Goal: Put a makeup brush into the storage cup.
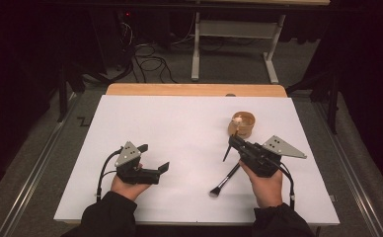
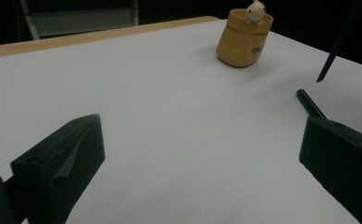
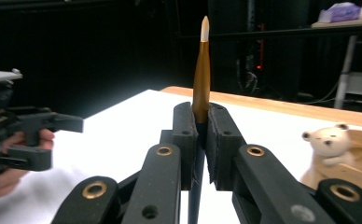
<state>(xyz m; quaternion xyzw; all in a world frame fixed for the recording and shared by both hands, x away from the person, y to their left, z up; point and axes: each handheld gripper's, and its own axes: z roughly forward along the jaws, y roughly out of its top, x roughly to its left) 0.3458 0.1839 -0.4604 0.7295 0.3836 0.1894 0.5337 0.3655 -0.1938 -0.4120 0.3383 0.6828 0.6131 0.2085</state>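
Nearest the person's side of the white table (image 1: 145,123), a black-handled makeup brush (image 1: 225,180) lies flat, bristles toward the near edge. Just beyond, the right gripper (image 3: 200,135) is clenched on a slim gold pencil with a pale tip (image 3: 201,79), whose long axis stands nearly upright, tip up. The left gripper (image 1: 155,159) hangs released, jaws wide, grasping nothing. Farther off sits a tan wooden cup with a small white bear on its rim (image 1: 242,123). The pinch is narrow; I'd guess any tilt could let the pencil pivot or slip.
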